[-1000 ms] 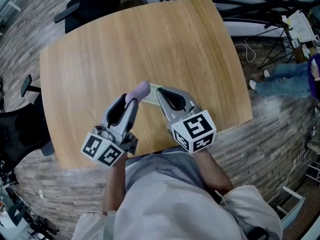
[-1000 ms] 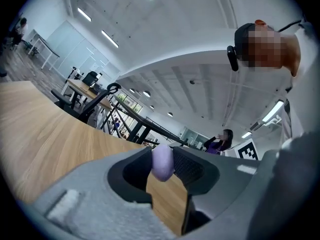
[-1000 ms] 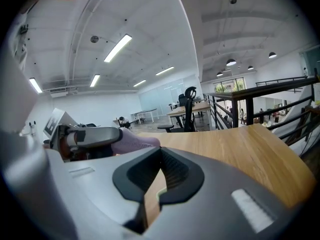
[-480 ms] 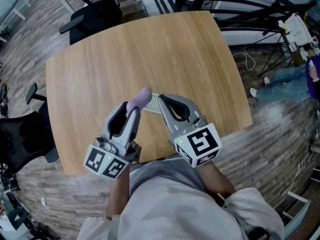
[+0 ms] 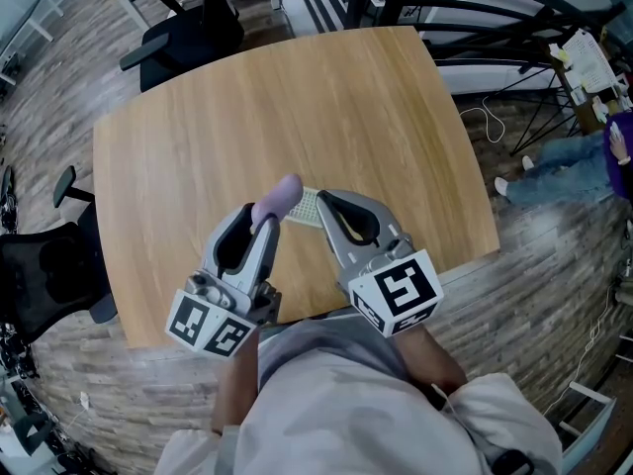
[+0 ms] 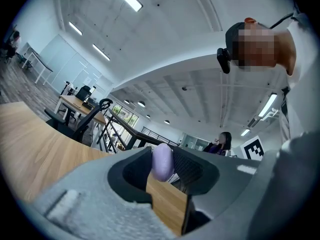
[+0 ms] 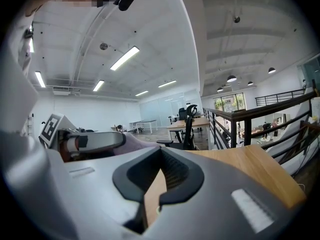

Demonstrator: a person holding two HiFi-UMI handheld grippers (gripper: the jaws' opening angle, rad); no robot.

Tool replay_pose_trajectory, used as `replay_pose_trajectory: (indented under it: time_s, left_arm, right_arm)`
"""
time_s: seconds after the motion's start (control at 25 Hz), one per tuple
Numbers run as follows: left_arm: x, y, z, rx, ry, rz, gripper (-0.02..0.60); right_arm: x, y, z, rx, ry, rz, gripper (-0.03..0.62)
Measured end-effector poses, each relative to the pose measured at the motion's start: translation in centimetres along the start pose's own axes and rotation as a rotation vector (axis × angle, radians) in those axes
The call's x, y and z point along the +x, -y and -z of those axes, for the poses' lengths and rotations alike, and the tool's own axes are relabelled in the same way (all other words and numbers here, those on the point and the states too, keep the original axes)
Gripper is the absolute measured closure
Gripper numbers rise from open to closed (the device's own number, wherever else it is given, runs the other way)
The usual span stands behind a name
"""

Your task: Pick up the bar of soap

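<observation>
The bar of soap [image 5: 280, 195] is a lilac oval, clamped between the tips of my left gripper [image 5: 269, 211] and held above the wooden table [image 5: 297, 97]. The left gripper view shows the soap [image 6: 162, 160] pinched upright between the two dark pads of that gripper [image 6: 162, 164], which points about level. My right gripper [image 5: 318, 201] hovers just to the right, its tips together with nothing between them. In the right gripper view those jaws [image 7: 160, 168] meet at the tip, and the soap [image 7: 136, 143] shows to the left.
A pale ribbed patch [image 5: 307, 207] lies between the two gripper tips; I cannot tell what it is. Black office chairs [image 5: 183, 28] stand beyond the table's far edge and at the left [image 5: 45, 265]. Cables and stands [image 5: 514, 97] crowd the floor on the right.
Both grippers have risen a little toward the camera, side by side. The soap stays clamped in the left jaws throughout.
</observation>
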State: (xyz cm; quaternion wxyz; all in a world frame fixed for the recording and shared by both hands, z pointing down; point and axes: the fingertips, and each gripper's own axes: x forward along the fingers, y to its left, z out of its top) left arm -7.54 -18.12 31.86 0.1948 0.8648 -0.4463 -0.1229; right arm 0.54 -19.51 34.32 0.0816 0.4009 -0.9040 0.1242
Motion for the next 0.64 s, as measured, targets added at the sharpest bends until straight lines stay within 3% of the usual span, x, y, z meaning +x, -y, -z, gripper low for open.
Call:
replay_pose_trajectory:
  time_s: [0.64]
  left_arm:
    - [0.34,-0.47,0.38,-0.006,-0.012,-0.003,0.448]
  right_arm:
    - [0.36,0.02,-0.11,-0.019,0.003,-0.009,0.591]
